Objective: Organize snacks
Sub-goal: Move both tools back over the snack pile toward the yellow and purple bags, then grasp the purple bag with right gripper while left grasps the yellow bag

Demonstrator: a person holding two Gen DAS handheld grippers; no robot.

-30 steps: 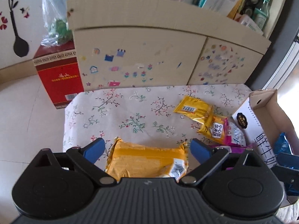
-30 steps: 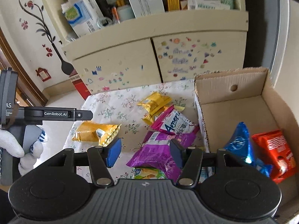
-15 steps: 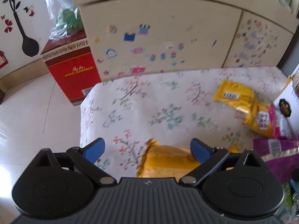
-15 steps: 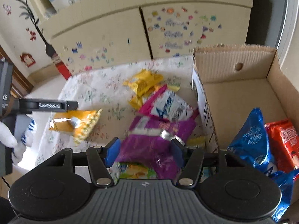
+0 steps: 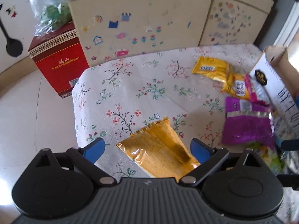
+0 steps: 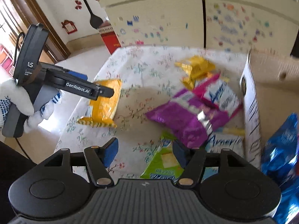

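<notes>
Landmark: the cardboard box [image 6: 269, 85] is taken as the reference; it is seen at the right edge of the floral tablecloth [image 5: 130, 85].
Left gripper [image 5: 147, 149]: its fingers are spread wide and nothing is clamped; the orange snack packet [image 5: 158, 149] is seen lying between the blue pads [image 5: 94, 149], with neither pad seen touching it.
Orange snack packet: it is laid flat on the tablecloth, well apart from the box, at the table edge farthest from it.
Right gripper [image 6: 144, 154]: its fingers are parted and nothing is held; a green snack packet [image 6: 162, 160] is seen just below and between the fingers.
Purple snack bag [image 6: 185, 117]: it is found near the box's outer wall, partly overlapped by a pink and white packet [image 6: 218, 93] lying nearer the box.
Yellow packets [image 5: 213, 69]: two are seen just beside the box's far corner, one overlapping the other.
Blue bag [image 6: 280, 149]: it is placed inside the box.
Background: a stickered cabinet [image 5: 149, 18] is seen beyond the box and table; a red carton [image 5: 58, 59] is stood on the floor, well apart from the box.
</notes>
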